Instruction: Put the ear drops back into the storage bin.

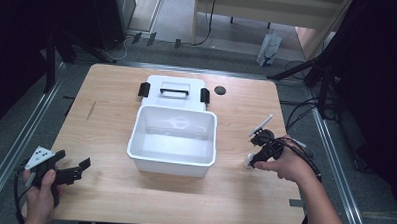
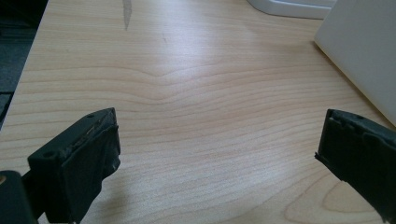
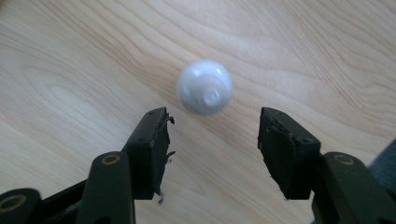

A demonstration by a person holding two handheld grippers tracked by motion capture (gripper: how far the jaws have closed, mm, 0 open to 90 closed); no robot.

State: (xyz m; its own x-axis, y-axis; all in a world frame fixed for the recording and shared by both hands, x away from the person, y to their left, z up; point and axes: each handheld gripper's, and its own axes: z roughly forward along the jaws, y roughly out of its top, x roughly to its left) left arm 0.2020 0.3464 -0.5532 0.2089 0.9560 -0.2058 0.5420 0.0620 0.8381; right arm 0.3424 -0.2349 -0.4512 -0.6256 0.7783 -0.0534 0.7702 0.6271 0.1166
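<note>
Table [image 1: 109,189] of pale wood fills my high view, with a white bin [image 1: 173,140] at its middle, open side up. Behind the bin, touching its far wall, lies a white lid [image 1: 175,92] with a black handle and black clips at either end. A small dark disc [image 1: 220,90] sits just right of the lid. My left gripper [image 1: 79,169] hovers at the near left corner, well apart from the bin, jaws spread. My right gripper [image 1: 250,161] points down at the right side of the table, with a small white ball [image 1: 248,161] right under its tip.

Left gripper view: I see both black jaws standing wide apart over bare wood [image 2: 201,116], nothing between them. The bin's white wall [image 2: 364,51] rises at the upper right, and the lid's edge [image 2: 292,7] shows at the top.

Right gripper view: my jaws [image 3: 212,140] are parted and hold nothing. The ball [image 3: 204,87] rests on the table [image 3: 70,70] just beyond the tips, roughly centred on the gap, and apart from both pads as far as I can tell.
</note>
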